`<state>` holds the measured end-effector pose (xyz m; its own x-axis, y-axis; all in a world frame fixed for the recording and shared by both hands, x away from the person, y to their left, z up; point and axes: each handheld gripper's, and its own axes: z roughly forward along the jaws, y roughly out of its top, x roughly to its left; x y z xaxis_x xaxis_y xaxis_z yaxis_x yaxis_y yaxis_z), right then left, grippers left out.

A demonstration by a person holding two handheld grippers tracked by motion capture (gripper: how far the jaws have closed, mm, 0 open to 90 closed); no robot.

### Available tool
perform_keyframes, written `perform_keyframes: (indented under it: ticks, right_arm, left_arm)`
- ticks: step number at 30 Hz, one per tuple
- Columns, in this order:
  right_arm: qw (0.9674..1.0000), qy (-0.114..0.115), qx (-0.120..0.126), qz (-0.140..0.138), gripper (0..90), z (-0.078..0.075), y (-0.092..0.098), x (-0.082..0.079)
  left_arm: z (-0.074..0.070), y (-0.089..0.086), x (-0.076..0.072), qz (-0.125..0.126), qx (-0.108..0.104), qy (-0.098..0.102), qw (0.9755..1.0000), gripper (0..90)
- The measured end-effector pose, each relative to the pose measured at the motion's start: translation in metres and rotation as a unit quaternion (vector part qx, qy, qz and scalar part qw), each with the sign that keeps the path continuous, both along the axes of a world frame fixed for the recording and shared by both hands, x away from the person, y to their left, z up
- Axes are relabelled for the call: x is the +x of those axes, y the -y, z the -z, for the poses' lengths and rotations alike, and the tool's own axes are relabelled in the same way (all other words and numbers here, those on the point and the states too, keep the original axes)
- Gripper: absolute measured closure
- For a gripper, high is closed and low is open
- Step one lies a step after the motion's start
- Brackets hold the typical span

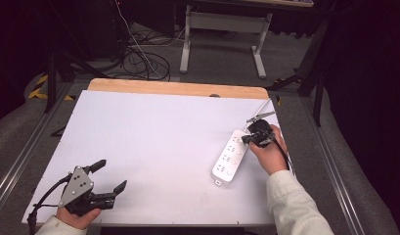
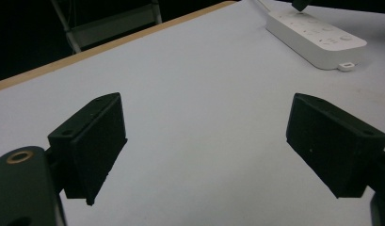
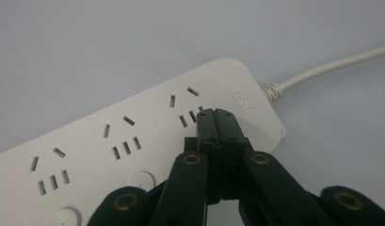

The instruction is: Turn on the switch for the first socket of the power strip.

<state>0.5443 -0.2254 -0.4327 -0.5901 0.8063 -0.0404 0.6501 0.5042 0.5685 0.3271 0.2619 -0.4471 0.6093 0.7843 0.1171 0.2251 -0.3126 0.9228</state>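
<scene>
A white power strip (image 1: 229, 156) with several sockets and round buttons lies on the right part of the white table top (image 1: 153, 142); its cord (image 3: 322, 70) leaves from the far end. My right gripper (image 1: 245, 139) is shut with nothing between its jaws. Its tips (image 3: 214, 113) point down at the power strip (image 3: 110, 141) beside the socket nearest the cord; I cannot tell whether they touch it. My left gripper (image 1: 112, 175) stands open and empty near the front left corner. In its own view the left gripper (image 2: 206, 141) faces bare table, with the power strip (image 2: 317, 40) far off.
A wooden strip (image 1: 178, 88) borders the table's far edge. Beyond it on the floor are tangled cables (image 1: 139, 58) and the white legs of another desk (image 1: 222, 34). Dark curtains close off both sides.
</scene>
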Motion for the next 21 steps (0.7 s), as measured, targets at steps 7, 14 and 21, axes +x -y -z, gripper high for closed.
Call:
perform_keyframes:
  ticks: [7,14,21]
  right_arm:
    - [0.9999,0.000,-0.013,-0.005,90.0,0.0020,-0.0016,-0.0007]
    - [0.9998,0.006,-0.020,-0.004,90.0,0.0031,-0.0028,-0.0017]
    - [0.9993,0.020,-0.031,-0.002,90.0,0.0048,-0.0046,-0.0049]
  left_arm:
    - [0.0000,0.0001,0.0002,0.001,0.002,0.000,1.0000,13.3]
    - [0.0002,0.0002,0.0004,0.001,0.002,-0.001,1.0000,13.3]
    - [0.0002,0.0003,0.0002,0.000,0.002,-0.001,1.0000,13.3]
